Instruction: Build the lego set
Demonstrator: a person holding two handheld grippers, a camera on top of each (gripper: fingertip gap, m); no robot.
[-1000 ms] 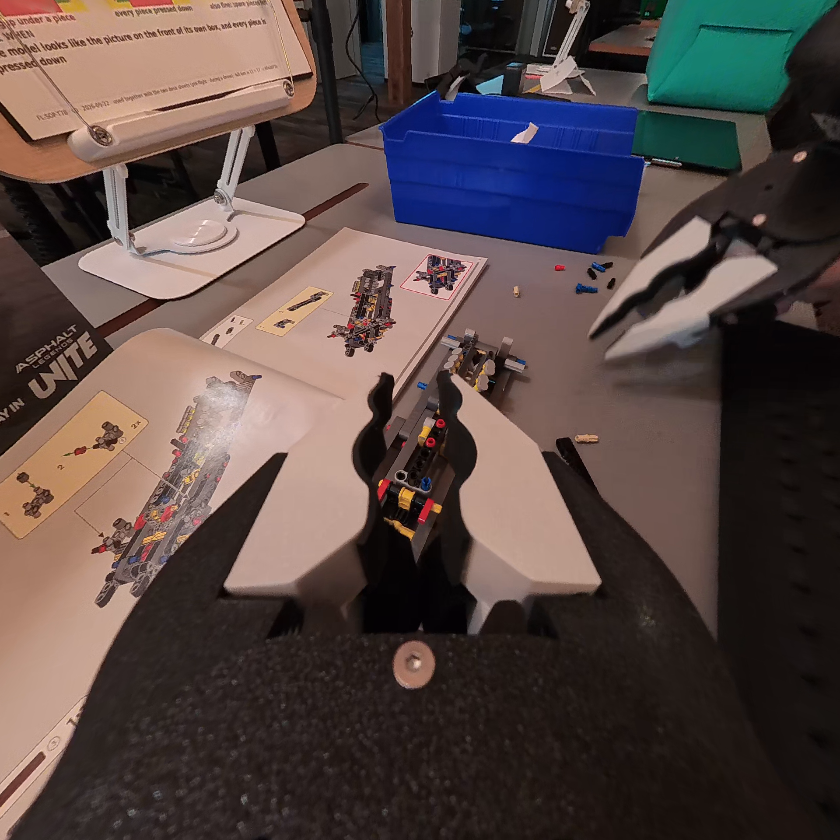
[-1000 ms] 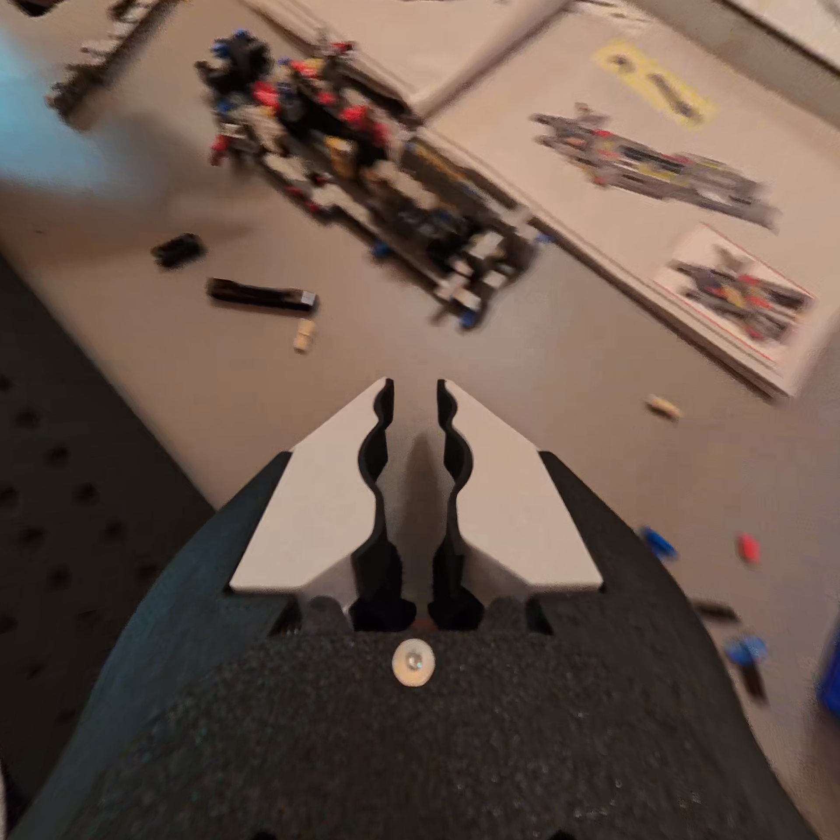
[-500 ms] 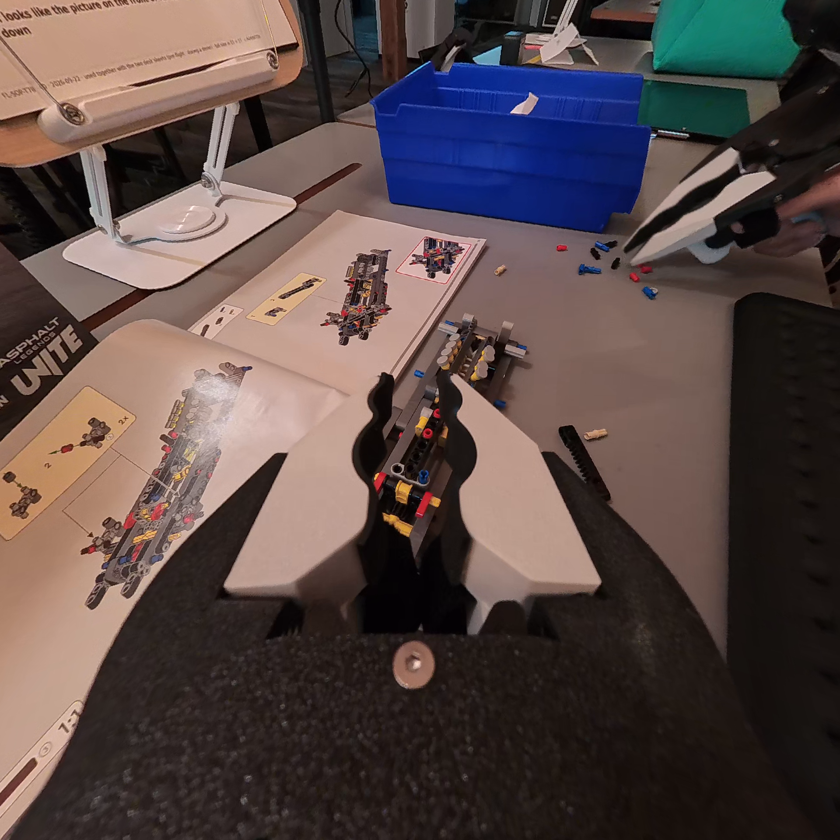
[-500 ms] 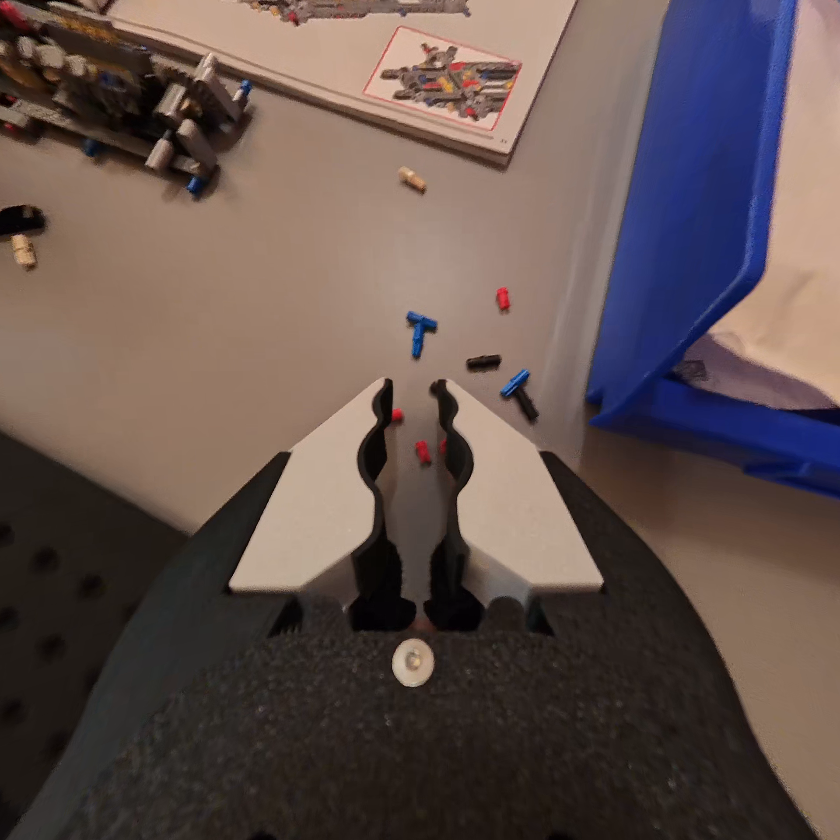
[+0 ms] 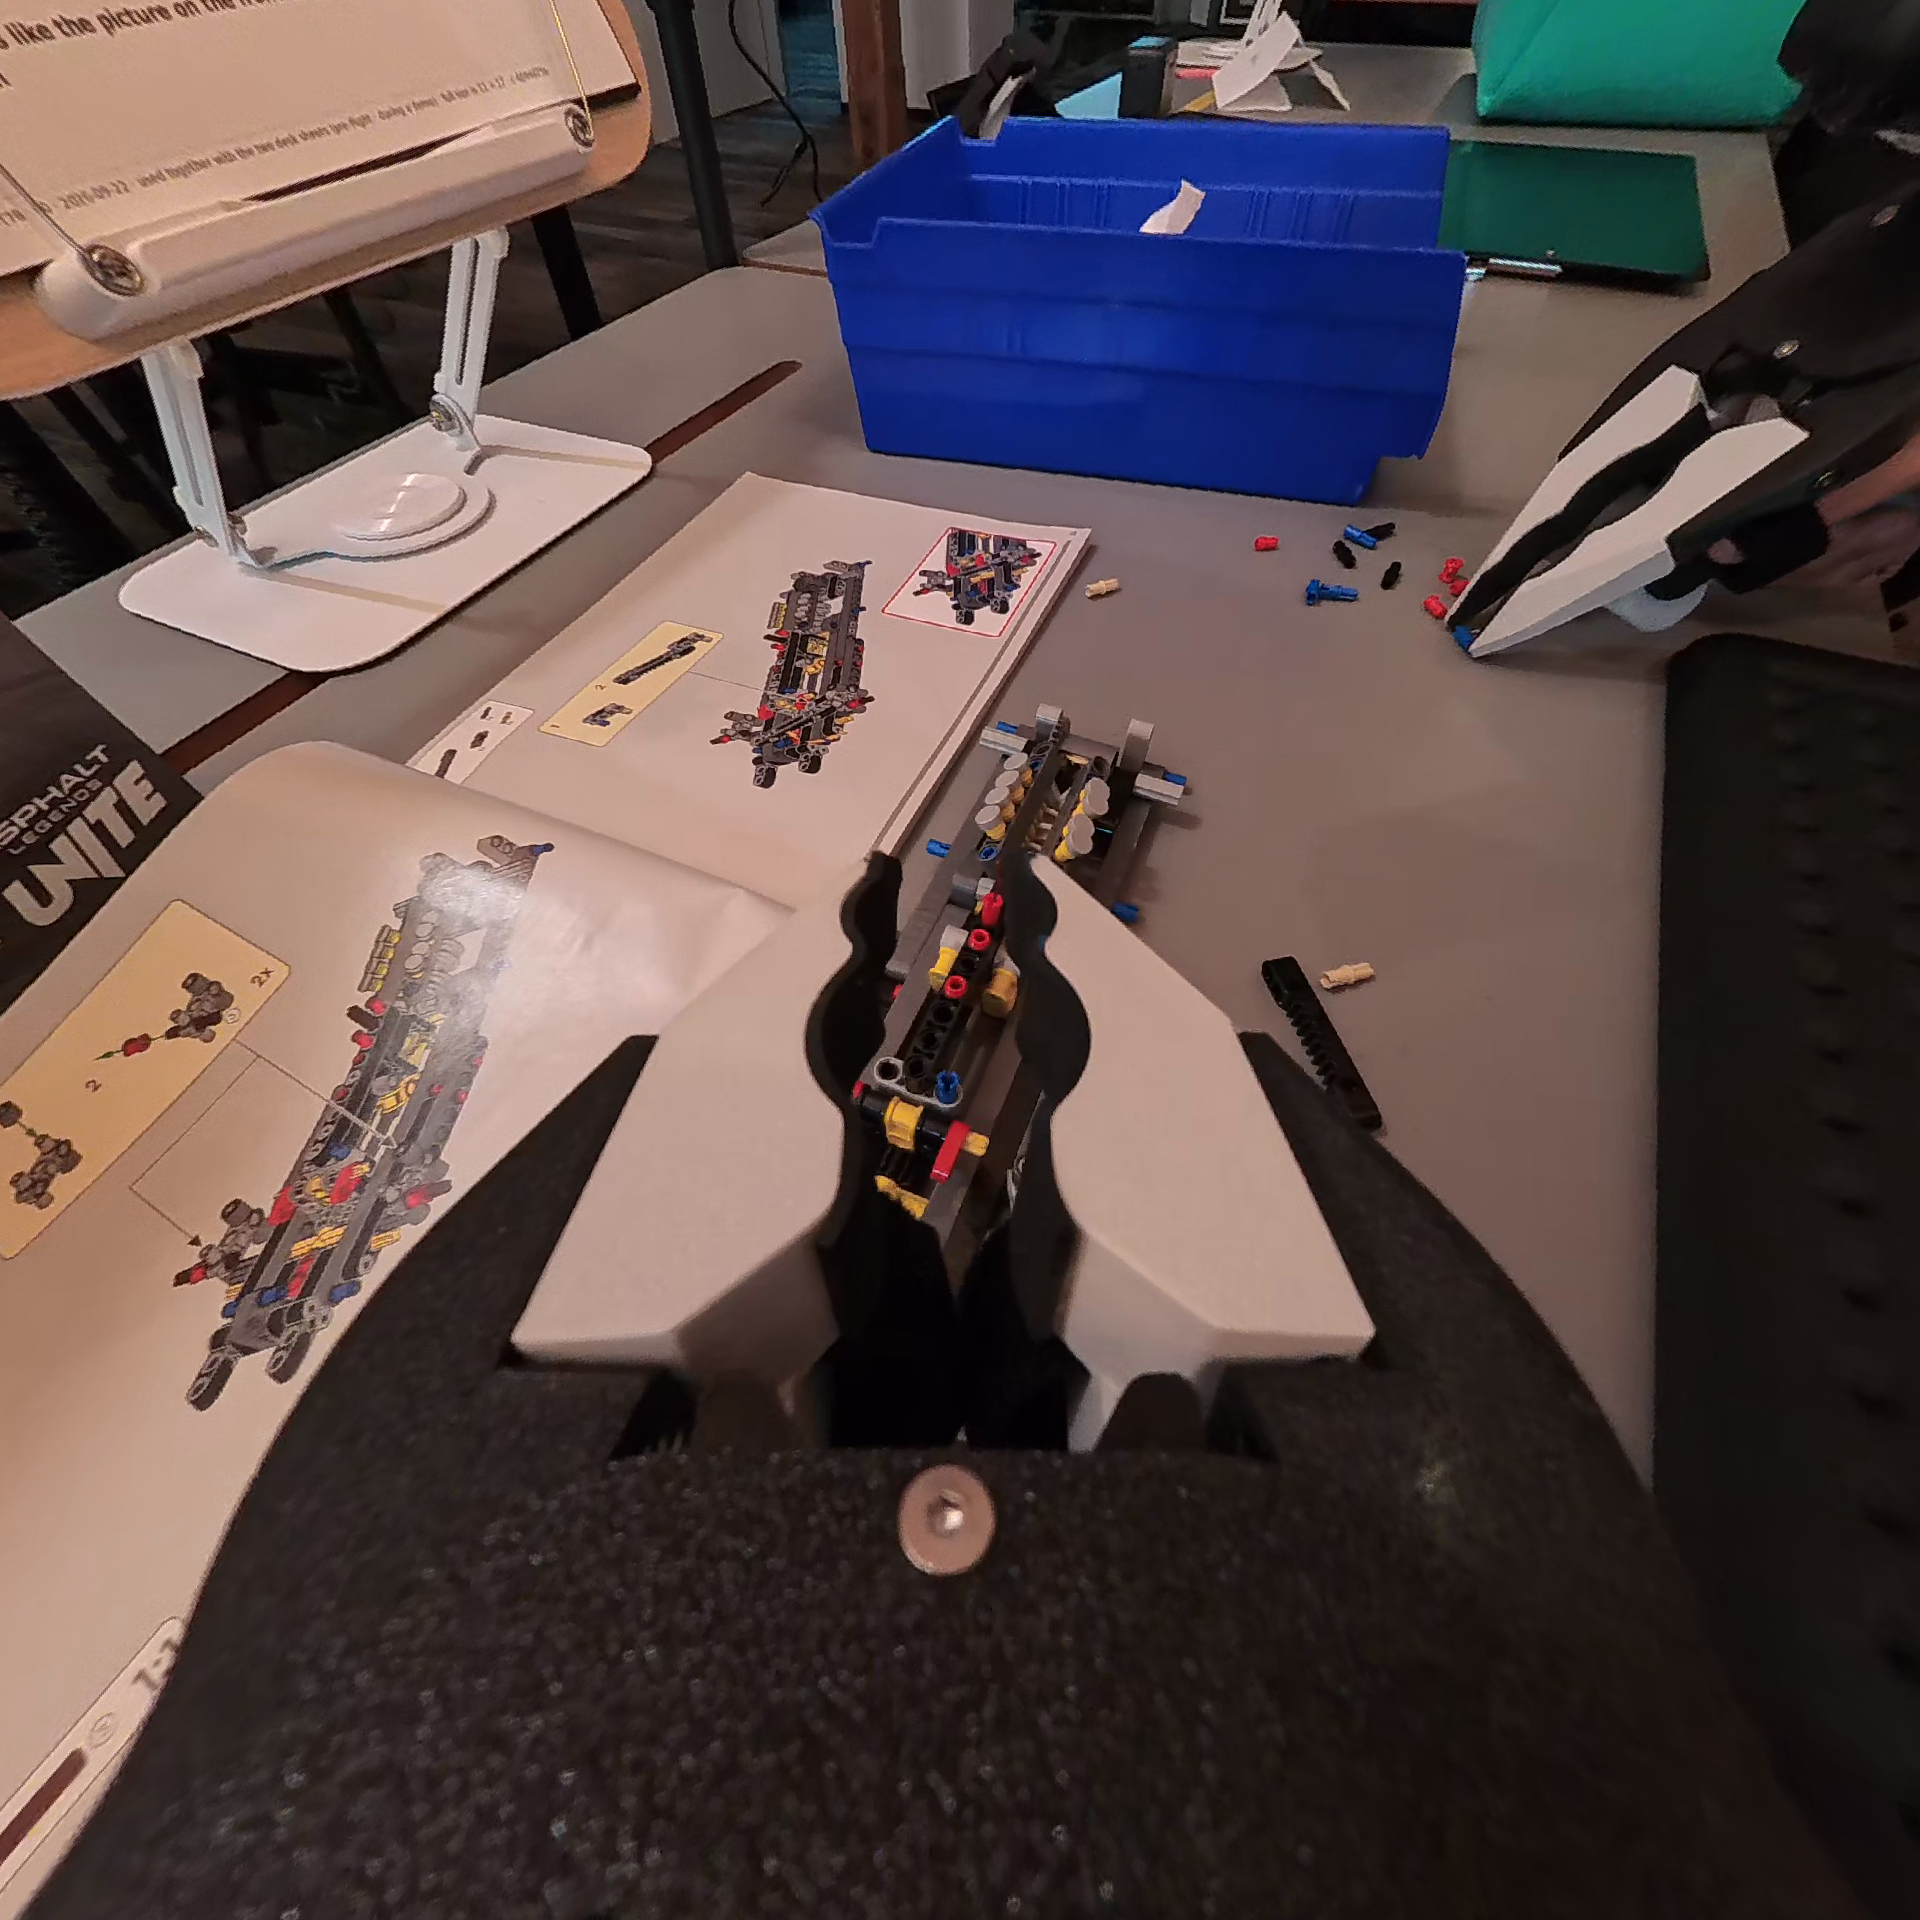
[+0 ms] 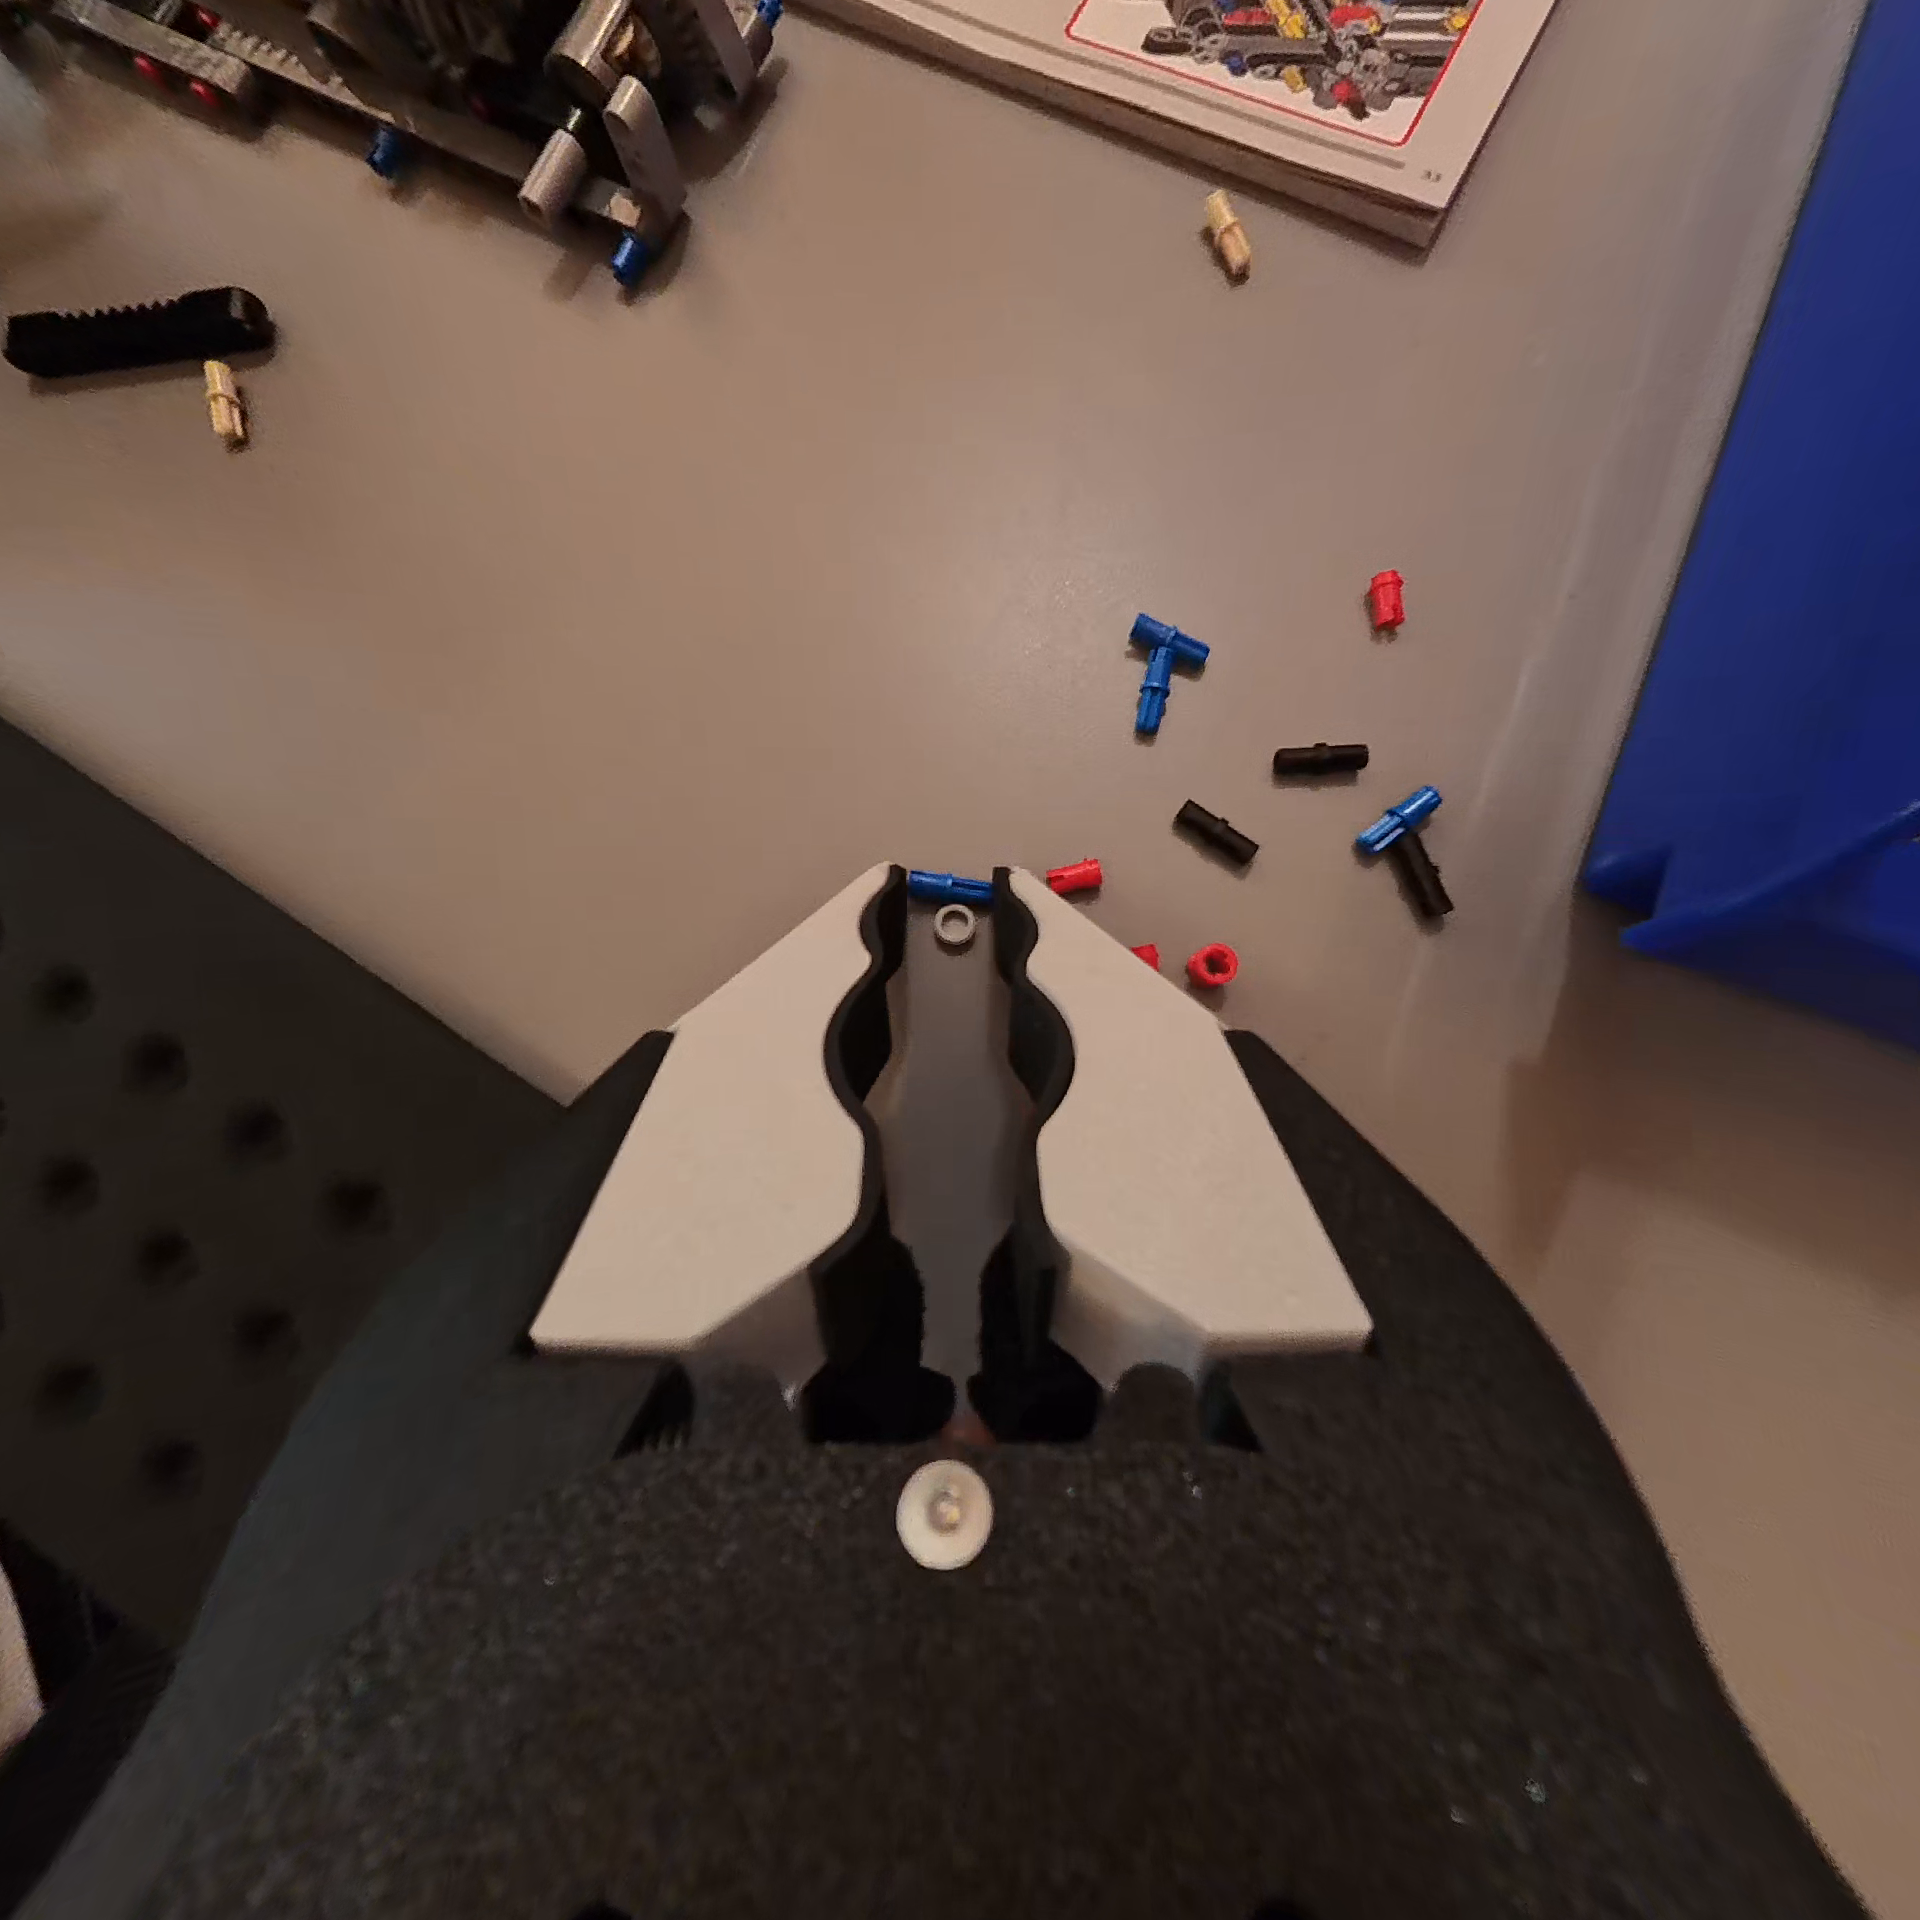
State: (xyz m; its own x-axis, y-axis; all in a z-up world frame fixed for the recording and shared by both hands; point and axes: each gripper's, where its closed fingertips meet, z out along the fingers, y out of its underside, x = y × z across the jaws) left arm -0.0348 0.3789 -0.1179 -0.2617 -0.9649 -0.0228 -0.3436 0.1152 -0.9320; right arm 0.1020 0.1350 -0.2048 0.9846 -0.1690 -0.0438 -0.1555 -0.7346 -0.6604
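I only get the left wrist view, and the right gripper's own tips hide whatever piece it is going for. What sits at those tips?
Observer: In the right wrist view, a short blue plastic pin lies crosswise at the tips of the right gripper.
Operator: My left gripper is clamped on the long grey Lego chassis. Is that pin pinched?
Observer: I cannot tell. A gap shows between the fingers, and a small grey plastic ring lies on the table inside that gap, just behind the pin.
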